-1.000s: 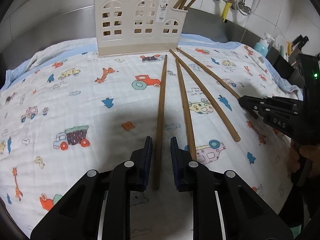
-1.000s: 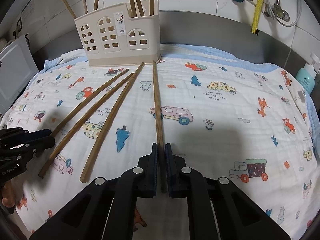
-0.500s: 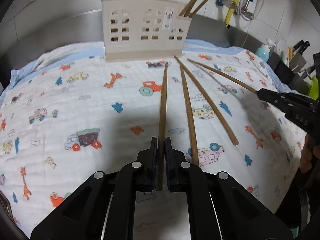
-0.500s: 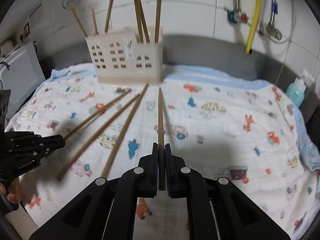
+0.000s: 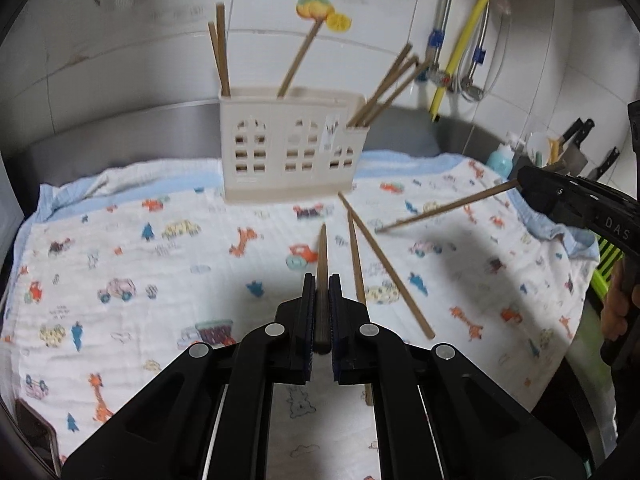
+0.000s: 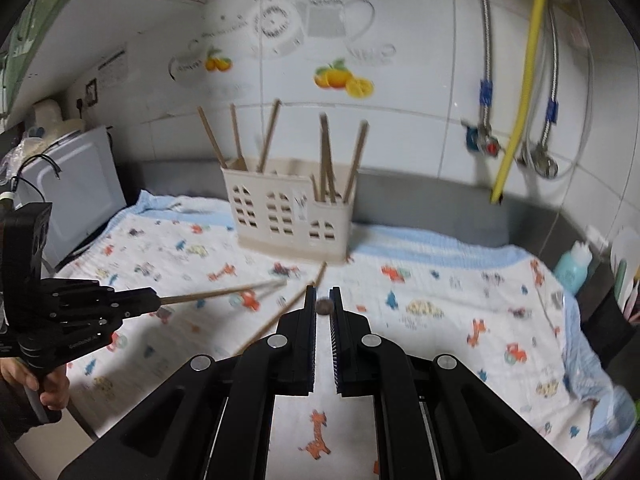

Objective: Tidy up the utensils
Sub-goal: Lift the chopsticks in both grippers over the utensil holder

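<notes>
While two chopsticks (image 5: 362, 256) are left flat on the cloth (image 5: 132, 240), one chopstick (image 5: 322, 280) is pinched in the left gripper (image 5: 320, 312) and another (image 6: 323, 306) in the right gripper (image 6: 322, 312), each clamped near its blunt end. Both are held clear of the cloth, tips toward the holder (image 5: 292, 152), presumably for dropping in beside those already standing there.

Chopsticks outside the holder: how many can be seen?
4. One chopstick is in the left tongs, another in the right tongs, and two lie on the printed cloth. None seems hidden.
</notes>
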Demonstrator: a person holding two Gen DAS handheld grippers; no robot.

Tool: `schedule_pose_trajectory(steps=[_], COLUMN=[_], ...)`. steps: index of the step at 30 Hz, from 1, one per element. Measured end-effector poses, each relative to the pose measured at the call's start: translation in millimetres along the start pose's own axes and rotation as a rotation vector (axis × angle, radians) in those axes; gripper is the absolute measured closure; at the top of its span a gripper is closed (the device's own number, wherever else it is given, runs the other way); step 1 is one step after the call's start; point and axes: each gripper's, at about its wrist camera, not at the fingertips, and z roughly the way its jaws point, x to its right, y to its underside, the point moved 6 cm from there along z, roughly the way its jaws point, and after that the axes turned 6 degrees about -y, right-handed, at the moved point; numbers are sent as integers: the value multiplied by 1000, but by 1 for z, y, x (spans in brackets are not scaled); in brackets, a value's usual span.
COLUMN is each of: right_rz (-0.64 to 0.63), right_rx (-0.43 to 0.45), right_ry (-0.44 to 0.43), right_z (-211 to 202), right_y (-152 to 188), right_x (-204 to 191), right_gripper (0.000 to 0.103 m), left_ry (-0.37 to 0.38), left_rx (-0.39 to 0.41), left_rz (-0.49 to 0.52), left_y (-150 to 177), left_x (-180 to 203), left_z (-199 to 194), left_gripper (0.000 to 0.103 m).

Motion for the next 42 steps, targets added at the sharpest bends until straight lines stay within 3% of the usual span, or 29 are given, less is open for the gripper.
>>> schedule_pose_trajectory(steps=[15, 26, 36, 42], right_rz=[-35, -83, -96, -83], right_rx=[35, 125, 172, 132], right_ry=[-75, -83, -37, 12], right_z=[-15, -21, 11, 46], right_y=[-53, -142, -196, -203], right_x=[-21, -25, -15, 3], right_gripper=[97, 97, 97, 97], left_ry=[4, -30, -41, -45], left_rx=[87, 119, 191, 253], left_rz=[7, 47, 77, 93], left_y=[-45, -80, -131, -172], left_x=[-17, -21, -19, -14], left_z=[-31, -31, -41, -48], left_gripper=[98, 97, 97, 97])
